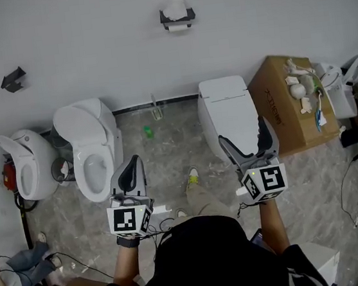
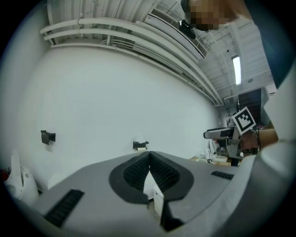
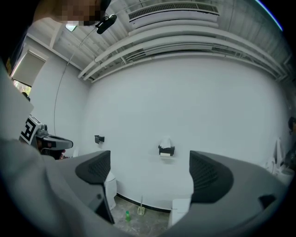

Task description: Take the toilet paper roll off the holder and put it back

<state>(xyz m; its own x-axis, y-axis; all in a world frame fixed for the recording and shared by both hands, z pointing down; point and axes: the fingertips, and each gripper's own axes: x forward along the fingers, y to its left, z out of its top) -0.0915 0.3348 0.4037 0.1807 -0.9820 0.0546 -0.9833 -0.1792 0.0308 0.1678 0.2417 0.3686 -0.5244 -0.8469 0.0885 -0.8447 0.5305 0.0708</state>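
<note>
Entry: both grippers are held low, well apart from the target, and the task is not yet begun.

The soft white toilet paper roll (image 1: pixel 176 7) appears to stand upright on top of the black wall-mounted holder (image 1: pixel 177 19), high on the plain white wall (image 1: pixel 87 27). A pale strip shows just under the bracket. I cannot tell whether it is a loose tail of paper.

The left gripper (image 2: pixel 149 159) has its ribbed black pads pressed together at the tips with nothing between them. The right gripper (image 3: pixel 150 164) has its jaws spread wide and is empty. Its own view frames the roll and holder in the gap between the jaws, so I judge it the better candidate for the pick.

Handling estimate: the roll should be very light. It is compressible around a stiff cardboard core, and its rough surface should not slip. The risks are crushing it, or snagging and unwinding the outer sheet. My plan is to take it across the cylinder's sides at mid-height with a light squeeze, lift it straight up off the bracket, then set it back down squarely.

Also noted are a second small black bracket (image 1: pixel 13 79) far left on the wall, with nothing on it, and a brown cardboard box (image 1: pixel 287 103) on the floor at right.
</note>
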